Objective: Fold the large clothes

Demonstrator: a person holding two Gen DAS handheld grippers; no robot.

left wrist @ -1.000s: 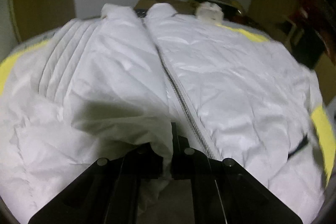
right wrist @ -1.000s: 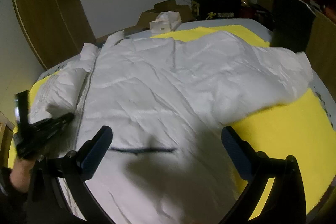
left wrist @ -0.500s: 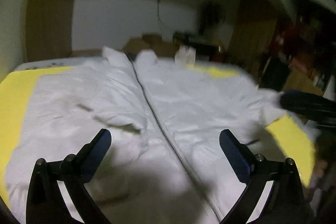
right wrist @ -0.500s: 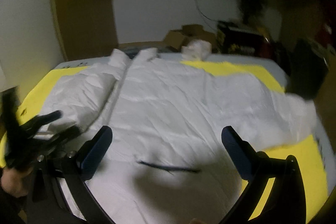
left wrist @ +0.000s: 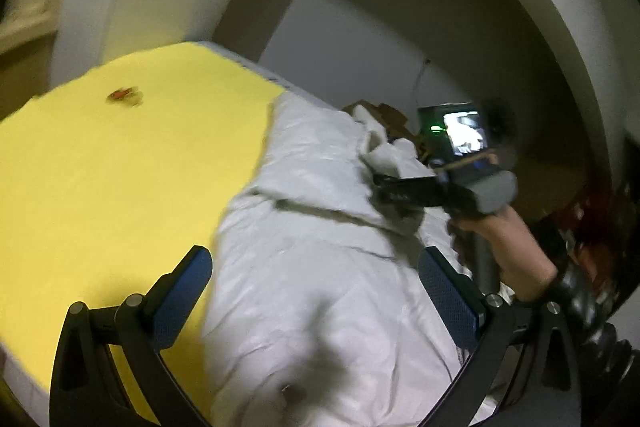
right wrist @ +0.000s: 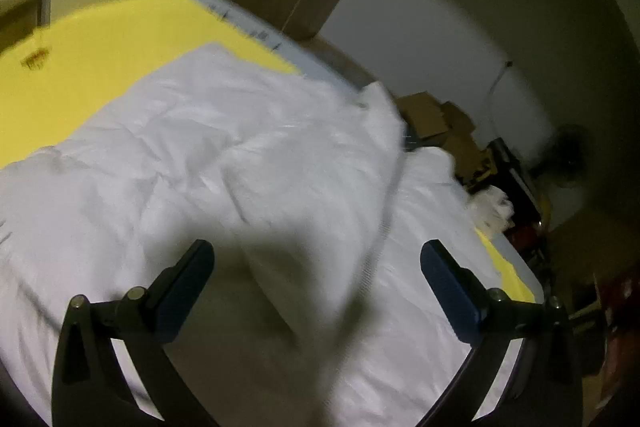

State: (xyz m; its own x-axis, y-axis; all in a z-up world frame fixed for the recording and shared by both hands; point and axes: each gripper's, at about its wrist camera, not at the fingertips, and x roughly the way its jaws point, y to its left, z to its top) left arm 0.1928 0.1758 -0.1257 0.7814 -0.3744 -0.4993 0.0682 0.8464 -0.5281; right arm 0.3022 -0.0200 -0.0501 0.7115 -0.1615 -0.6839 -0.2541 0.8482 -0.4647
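The crumpled white zip-front jacket (left wrist: 320, 267) lies on the yellow sheet (left wrist: 120, 167) of the bed, now seen from its left side rather than its hem. Left gripper (left wrist: 316, 287), clenched on the hem a second ago, has jaws released; right gripper (right wrist: 316, 279) likewise. Cardboard boxes (right wrist: 432, 123) stand beyond the collar.

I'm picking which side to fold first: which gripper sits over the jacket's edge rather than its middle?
The left gripper: one finger is over the yellow sheet, the other over the white jacket. Both right gripper fingers are over jacket.
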